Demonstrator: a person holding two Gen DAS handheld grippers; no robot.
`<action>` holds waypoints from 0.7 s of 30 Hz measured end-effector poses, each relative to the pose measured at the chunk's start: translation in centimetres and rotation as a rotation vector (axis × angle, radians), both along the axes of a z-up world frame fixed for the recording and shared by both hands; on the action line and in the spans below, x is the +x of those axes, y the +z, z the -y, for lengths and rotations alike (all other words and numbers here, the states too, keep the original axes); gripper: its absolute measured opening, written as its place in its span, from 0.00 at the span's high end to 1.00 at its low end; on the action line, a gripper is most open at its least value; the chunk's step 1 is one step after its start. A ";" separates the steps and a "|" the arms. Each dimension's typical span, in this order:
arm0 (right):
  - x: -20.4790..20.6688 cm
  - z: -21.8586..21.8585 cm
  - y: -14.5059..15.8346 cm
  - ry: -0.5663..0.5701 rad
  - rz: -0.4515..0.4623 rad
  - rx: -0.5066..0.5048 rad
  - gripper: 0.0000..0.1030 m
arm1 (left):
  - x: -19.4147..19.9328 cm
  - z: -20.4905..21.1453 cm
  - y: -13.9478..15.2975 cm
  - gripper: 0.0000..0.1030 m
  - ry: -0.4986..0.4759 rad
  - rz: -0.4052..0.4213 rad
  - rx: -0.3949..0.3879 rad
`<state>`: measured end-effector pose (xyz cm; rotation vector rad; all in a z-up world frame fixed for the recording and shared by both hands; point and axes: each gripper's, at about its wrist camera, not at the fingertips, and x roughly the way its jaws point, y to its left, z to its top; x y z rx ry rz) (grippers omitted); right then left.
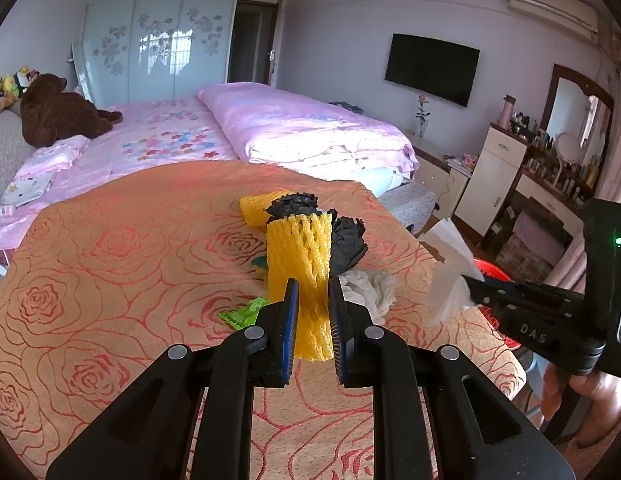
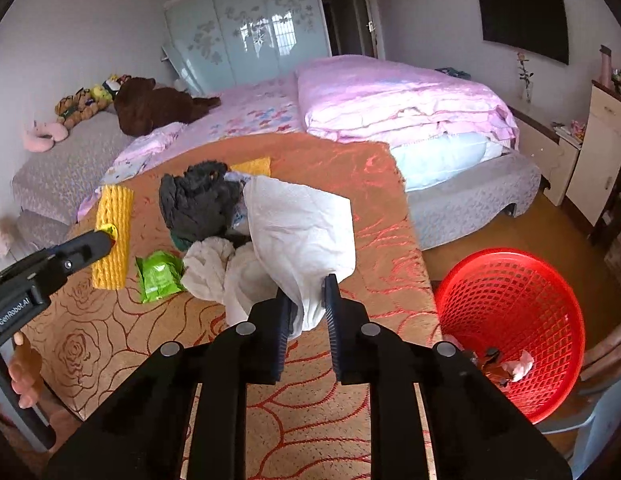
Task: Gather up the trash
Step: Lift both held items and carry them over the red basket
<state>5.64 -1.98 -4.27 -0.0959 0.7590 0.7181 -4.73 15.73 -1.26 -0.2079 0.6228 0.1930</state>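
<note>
A counter (image 2: 350, 184) draped in an orange cloth with a red rose pattern carries a heap of trash: crumpled black plastic (image 2: 198, 204), a wadded white rag (image 2: 210, 268), a shiny green wrapper (image 2: 158, 274) and a second yellow foam piece (image 1: 256, 208) at the back. A bed with a pink quilt (image 2: 390, 96) lies just beyond the counter. A red mesh basket (image 2: 510, 320) sits on the floor beside the counter's right edge, with a few scraps already inside.

The left tongs (image 1: 313, 312) are closed on a yellow foam net sleeve (image 1: 300, 264), ribbed and tube-shaped, held upright above the counter. The right tongs (image 2: 308, 312) pinch the lower end of a soft, creased white tissue (image 2: 302, 228), which hangs raised over the heap, between counter and basket.
</note>
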 end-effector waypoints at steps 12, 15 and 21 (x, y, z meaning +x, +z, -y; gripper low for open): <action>0.2 1.9 1.5 -0.052 0.027 0.032 0.83 | 1.0 1.1 1.3 0.86 -0.026 0.022 0.032; 0.5 2.5 1.9 -0.069 0.033 0.039 0.83 | 1.4 1.6 1.9 0.86 -0.036 0.030 0.041; 0.9 3.7 3.1 -0.102 0.052 0.050 0.83 | 2.3 2.8 2.6 0.86 -0.062 0.041 0.059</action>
